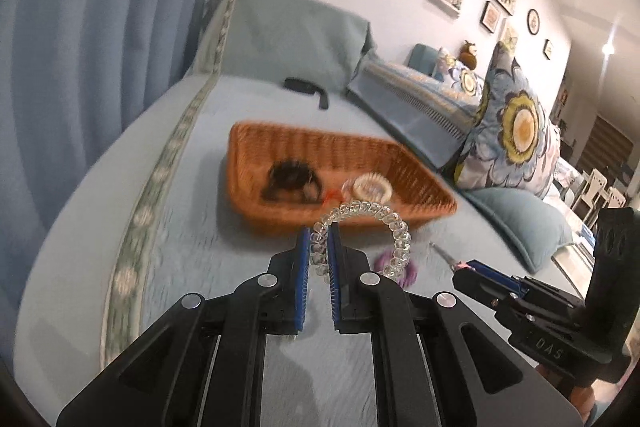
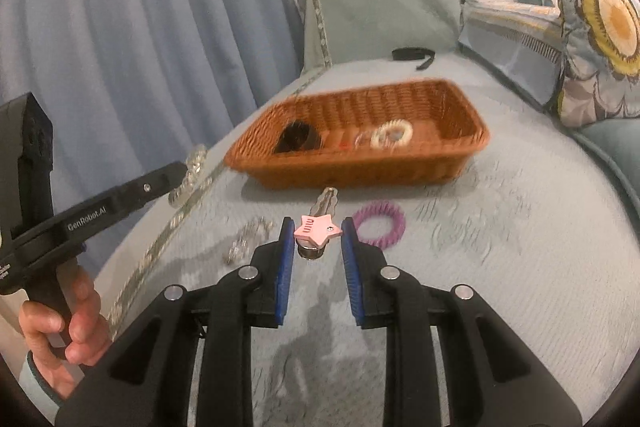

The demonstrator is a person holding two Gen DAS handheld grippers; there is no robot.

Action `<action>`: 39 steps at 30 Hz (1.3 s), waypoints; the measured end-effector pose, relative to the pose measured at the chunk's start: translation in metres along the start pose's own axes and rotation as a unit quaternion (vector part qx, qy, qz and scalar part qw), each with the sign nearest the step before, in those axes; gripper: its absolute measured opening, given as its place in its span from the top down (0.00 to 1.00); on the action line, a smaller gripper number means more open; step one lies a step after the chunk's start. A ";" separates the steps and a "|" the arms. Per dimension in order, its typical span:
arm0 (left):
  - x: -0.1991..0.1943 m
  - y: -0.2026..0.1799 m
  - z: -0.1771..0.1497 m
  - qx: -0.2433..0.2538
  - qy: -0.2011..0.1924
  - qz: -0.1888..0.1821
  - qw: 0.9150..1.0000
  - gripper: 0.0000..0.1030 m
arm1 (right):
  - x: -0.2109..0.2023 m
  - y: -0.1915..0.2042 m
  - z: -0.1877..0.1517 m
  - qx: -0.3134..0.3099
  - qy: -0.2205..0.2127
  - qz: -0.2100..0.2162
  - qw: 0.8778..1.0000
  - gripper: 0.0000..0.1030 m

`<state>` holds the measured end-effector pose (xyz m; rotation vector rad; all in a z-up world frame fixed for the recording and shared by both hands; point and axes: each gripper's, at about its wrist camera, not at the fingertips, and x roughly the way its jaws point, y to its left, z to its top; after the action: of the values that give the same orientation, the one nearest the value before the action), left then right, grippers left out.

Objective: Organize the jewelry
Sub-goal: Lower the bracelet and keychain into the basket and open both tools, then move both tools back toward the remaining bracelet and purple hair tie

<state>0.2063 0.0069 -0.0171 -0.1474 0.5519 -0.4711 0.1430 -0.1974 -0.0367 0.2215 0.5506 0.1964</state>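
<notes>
My left gripper (image 1: 320, 241) is shut on a clear spiral hair tie (image 1: 394, 227) and holds it above the bed, just in front of the orange wicker basket (image 1: 420, 179). The basket holds a black scrunchie (image 1: 290, 179), a cream spiral tie (image 1: 370, 187) and something red. My right gripper (image 2: 318, 233) is shut on a pink star hair clip (image 2: 318, 227), low over the bed. A purple spiral tie (image 2: 380, 219) lies right of it, and a clear bead piece (image 2: 248, 239) lies to its left. The left gripper (image 2: 188, 167) shows at the left in the right wrist view.
A black strap (image 1: 306, 87) lies beyond the basket by the headboard cushion (image 1: 296, 35). Flowered pillows (image 1: 512, 131) and a teal cushion (image 1: 520, 223) line the right side. A blue curtain (image 1: 100, 27) hangs at the left. The bed's patterned border (image 1: 160, 187) runs along the left edge.
</notes>
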 end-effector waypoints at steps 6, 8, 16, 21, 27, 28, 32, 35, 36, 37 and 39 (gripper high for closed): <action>0.039 -0.012 0.042 0.018 -0.005 0.009 1.000 0.93 | 0.026 -0.021 0.073 -0.002 -0.025 -0.020 0.999 0.80; 0.064 -0.015 0.053 0.021 0.003 0.020 1.000 0.93 | 0.042 -0.026 0.089 -0.003 -0.016 -0.019 1.000 0.80; 0.131 -0.016 0.060 0.010 0.044 0.040 0.998 0.93 | 0.123 -0.064 0.112 0.042 0.056 -0.027 0.997 0.80; 0.147 -0.020 0.057 0.018 0.061 0.048 0.997 0.93 | 0.146 -0.078 0.106 0.066 0.086 -0.026 0.994 0.80; 0.153 -0.017 0.053 0.017 0.077 0.042 0.996 0.91 | 0.143 -0.081 0.098 0.070 0.098 -0.020 0.993 0.79; 0.152 -0.016 0.053 0.015 0.079 0.037 0.996 0.89 | 0.142 -0.082 0.097 0.073 0.102 -0.017 0.992 0.79; 0.130 -0.012 0.054 0.014 0.064 0.021 0.998 0.69 | 0.129 -0.084 0.097 0.079 0.097 -0.007 0.992 0.69; 0.098 -0.007 0.057 0.004 0.040 0.001 0.999 0.67 | 0.111 -0.083 0.096 0.080 0.087 0.004 0.993 0.63; 0.089 -0.006 0.058 0.001 0.032 -0.001 0.999 0.65 | 0.104 -0.083 0.095 0.083 0.082 0.009 0.993 0.63; 0.072 -0.003 0.057 -0.005 0.017 -0.007 1.000 0.62 | 0.094 -0.083 0.093 0.087 0.076 0.015 0.993 0.62; 0.052 0.003 0.056 -0.013 0.001 -0.011 1.000 0.60 | 0.078 -0.084 0.089 0.091 0.066 0.024 0.993 0.61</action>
<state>0.2763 -0.0144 0.0050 -0.1775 0.5597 -0.4862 0.2659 -0.2722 -0.0234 0.4020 0.6955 0.2086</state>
